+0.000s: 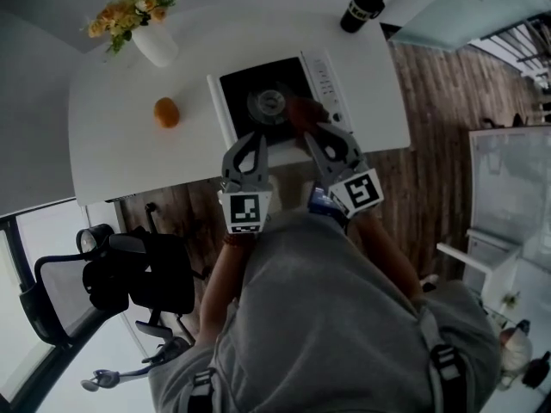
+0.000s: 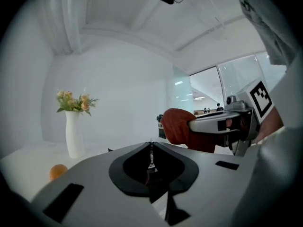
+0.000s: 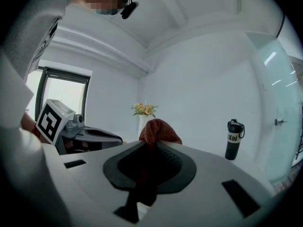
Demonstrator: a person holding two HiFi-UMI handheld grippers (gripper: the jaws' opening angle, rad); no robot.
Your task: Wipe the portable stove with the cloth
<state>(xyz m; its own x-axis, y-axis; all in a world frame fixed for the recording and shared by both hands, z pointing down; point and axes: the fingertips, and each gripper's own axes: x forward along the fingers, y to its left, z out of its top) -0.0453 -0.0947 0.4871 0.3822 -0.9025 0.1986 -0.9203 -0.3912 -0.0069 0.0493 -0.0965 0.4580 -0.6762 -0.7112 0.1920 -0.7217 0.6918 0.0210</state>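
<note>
My right tool is clamped shut on the rust-coloured cloth, which bunches up in a wad just past the tips. My left tool is closed with nothing in it and hangs just beside the right one. The portable stove sits on the white surface, close to the edge nearest me. The cloth is over the stove's right side by the round burner, though I cannot tell whether it is touching yet. My main worry is that nothing steadies the stove, so a firm stroke could push it across the surface or off that near edge. I also think the wad could snag on the burner ring and pull out of the pinch. A wide sweep to the right might catch the control strip. The orange, the vase and the bottle stand well apart and look safe.
</note>
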